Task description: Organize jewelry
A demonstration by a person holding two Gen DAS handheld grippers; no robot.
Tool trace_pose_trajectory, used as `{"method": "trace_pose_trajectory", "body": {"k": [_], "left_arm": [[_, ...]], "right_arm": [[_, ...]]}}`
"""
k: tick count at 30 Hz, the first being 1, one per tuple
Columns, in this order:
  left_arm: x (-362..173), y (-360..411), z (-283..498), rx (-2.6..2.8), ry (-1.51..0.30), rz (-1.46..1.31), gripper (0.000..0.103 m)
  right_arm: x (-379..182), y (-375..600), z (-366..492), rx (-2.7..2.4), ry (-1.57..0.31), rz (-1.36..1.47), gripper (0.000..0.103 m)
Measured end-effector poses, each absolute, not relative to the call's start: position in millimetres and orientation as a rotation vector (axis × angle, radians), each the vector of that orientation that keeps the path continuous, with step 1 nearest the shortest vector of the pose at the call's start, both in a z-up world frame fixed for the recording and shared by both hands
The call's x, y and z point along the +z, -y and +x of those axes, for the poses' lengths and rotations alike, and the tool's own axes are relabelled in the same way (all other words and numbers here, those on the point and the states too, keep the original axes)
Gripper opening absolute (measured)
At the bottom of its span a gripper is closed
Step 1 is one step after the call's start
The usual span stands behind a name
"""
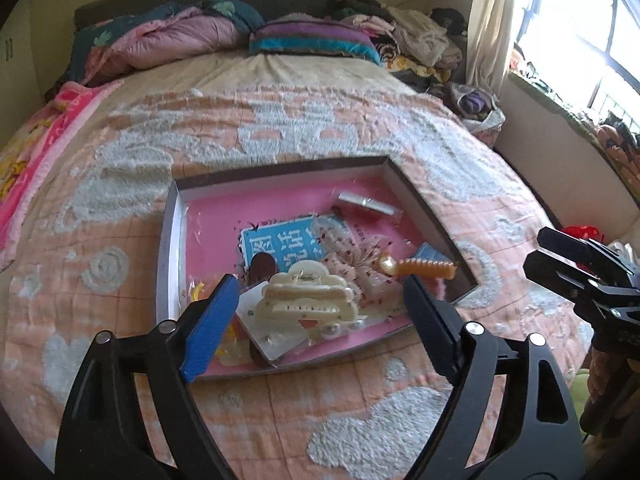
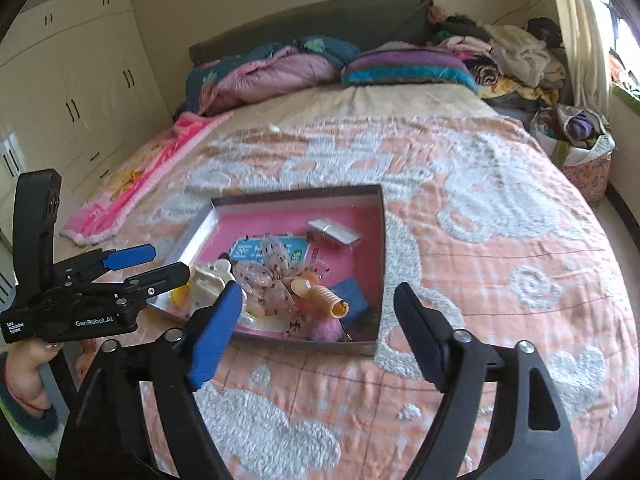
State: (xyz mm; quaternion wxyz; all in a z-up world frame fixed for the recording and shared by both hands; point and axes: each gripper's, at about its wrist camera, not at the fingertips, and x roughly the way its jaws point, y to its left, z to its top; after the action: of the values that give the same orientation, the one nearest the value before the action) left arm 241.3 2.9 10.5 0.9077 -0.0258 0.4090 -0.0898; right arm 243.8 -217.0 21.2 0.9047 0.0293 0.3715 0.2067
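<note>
Bedspread [image 1: 360, 128] beneath; both grippers' fingers [image 1: 216, 320] spread wide, empty.

The tray [image 2: 378, 248] has bare pink floor at its far end. Nearer, the cream hair claw [image 1: 308, 294], bow [image 1: 352, 258] and amber spiral clip [image 1: 424, 268] crowd it, walls hemming all sides.

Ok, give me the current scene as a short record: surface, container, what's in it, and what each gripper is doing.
surface: bed with peach quilt
container: open shallow box, pink inside, lying on the quilt
contents: cream claw clip, amber spiral hair tie, sheer patterned bow, blue printed card, silver packet, jumbled together
left gripper: open, empty, aimed at the claw clip
right gripper: open, empty, over the box's near edge
</note>
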Motion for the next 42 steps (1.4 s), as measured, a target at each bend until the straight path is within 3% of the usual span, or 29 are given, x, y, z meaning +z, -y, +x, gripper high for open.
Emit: {"method": "trace_pose_trajectory", "body": {"k": [20, 42], "left_arm": [[70, 5, 151, -0.170, -0.741, -0.031, 0.094], [9, -18, 81, -0.011, -0.800, -0.066, 0.094]], "right_arm": [[90, 242, 149, 0.424, -0.598, 0.071, 0.097], [28, 235, 91, 0.376, -0.629, 0.000, 0.099]]}}
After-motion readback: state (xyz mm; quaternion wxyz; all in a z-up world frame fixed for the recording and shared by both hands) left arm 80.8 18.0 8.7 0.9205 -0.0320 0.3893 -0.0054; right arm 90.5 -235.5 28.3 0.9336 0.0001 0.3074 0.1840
